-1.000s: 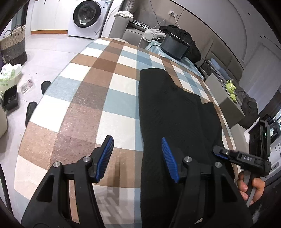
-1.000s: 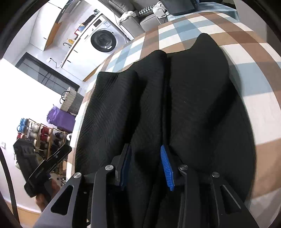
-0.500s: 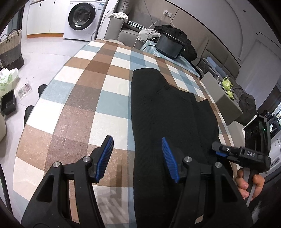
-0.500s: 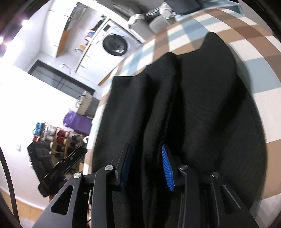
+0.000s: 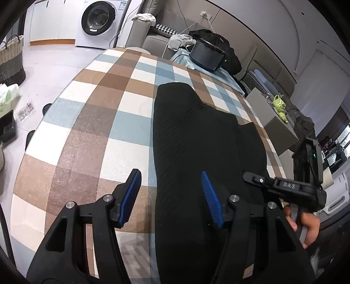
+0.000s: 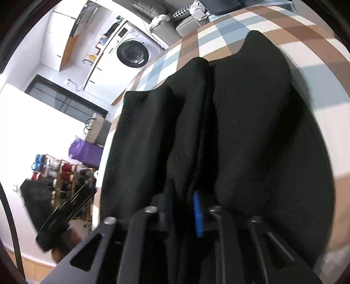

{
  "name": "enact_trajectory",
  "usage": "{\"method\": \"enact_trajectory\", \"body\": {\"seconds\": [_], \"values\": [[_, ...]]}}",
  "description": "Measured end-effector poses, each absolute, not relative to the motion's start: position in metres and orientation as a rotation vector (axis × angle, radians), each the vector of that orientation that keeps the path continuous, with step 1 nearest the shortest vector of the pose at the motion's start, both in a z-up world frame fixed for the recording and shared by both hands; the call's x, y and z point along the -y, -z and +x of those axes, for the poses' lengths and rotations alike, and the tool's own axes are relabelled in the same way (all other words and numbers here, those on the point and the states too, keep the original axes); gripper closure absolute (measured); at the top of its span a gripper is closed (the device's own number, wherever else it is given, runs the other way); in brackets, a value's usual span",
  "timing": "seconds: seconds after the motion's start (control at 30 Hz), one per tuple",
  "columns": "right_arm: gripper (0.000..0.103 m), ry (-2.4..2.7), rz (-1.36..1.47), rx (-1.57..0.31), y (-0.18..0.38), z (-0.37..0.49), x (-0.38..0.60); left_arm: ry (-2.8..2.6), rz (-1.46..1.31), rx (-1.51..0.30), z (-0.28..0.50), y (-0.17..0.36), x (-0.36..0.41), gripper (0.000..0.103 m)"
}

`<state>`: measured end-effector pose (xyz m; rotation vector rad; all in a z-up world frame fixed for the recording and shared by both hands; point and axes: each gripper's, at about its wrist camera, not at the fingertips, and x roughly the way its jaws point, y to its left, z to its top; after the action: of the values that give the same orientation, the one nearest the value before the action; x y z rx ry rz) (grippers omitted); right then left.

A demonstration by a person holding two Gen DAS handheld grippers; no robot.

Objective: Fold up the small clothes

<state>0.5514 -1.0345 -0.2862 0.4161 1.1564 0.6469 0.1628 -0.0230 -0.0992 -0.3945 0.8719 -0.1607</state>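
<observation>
In the left wrist view, the left gripper [image 5: 171, 197] hangs half open at the bottom of the frame, holding nothing, one pad over the checked tablecloth [image 5: 91, 122], the other over the black garment [image 5: 196, 135] lying lengthwise through the middle. In the right wrist view, the right gripper [image 6: 183, 207] at lower centre has pinched a ridge of cloth. The folding looks barely begun; the garment lies bunched, not tidy.

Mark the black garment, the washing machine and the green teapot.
black garment [image 5: 196, 135], left wrist view, on its flat middle.
washing machine [image 5: 98, 20], left wrist view, on its round door.
green teapot [image 5: 279, 102], left wrist view, on its body.
</observation>
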Motion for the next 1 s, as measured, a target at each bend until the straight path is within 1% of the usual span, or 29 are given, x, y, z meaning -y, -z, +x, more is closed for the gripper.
{"method": "enact_trajectory", "body": {"seconds": [0.03, 0.13, 0.2, 0.27, 0.4, 0.5, 0.63, 0.73, 0.8, 0.9, 0.93, 1.0], "values": [[0.098, -0.646, 0.391, -1.127, 0.279, 0.552, 1.031, 0.158, -0.393, -0.869, 0.162, 0.098, 0.023, 0.049], [0.099, -0.678, 0.344, -0.964, 0.242, 0.537, 1.035, 0.148, -0.403, -0.868, 0.159, 0.098, 0.018, 0.049], [0.099, -0.637, 0.313, -0.916, 0.227, 0.531, 1.046, 0.141, -0.410, -0.873, 0.159, 0.101, 0.016, 0.049], [0.099, -0.569, 0.281, -0.941, 0.231, 0.532, 1.060, 0.143, -0.414, -0.884, 0.161, 0.104, 0.016, 0.049], [0.098, -0.498, 0.339, -1.085, 0.278, 0.551, 1.090, 0.160, -0.409, -0.898, 0.165, 0.108, 0.022, 0.049], [0.098, -0.521, 0.370, -1.051, 0.279, 0.546, 1.093, 0.167, -0.390, -0.897, 0.165, 0.107, 0.027, 0.049], [0.099, -0.616, 0.366, -0.898, 0.240, 0.531, 1.092, 0.168, -0.387, -0.902, 0.168, 0.108, 0.030, 0.049], [0.099, -0.575, 0.329, -0.837, 0.222, 0.522, 1.096, 0.171, -0.389, -0.904, 0.170, 0.108, 0.031, 0.049], [0.099, -0.493, 0.288, -0.878, 0.232, 0.527, 1.099, 0.175, -0.386, -0.910, 0.172, 0.110, 0.034, 0.049], [0.098, -0.390, 0.268, -1.025, 0.270, 0.544, 1.113, 0.187, -0.379, -0.922, 0.174, 0.113, 0.039, 0.049], [0.094, -0.358, 0.262, -1.050, 0.278, 0.546, 1.114, 0.189, -0.374, -0.923, 0.174, 0.113, 0.040, 0.049], [0.091, -0.359, 0.296, -1.049, 0.277, 0.545, 1.121, 0.191, -0.363, -0.923, 0.173, 0.113, 0.042, 0.049]]}}
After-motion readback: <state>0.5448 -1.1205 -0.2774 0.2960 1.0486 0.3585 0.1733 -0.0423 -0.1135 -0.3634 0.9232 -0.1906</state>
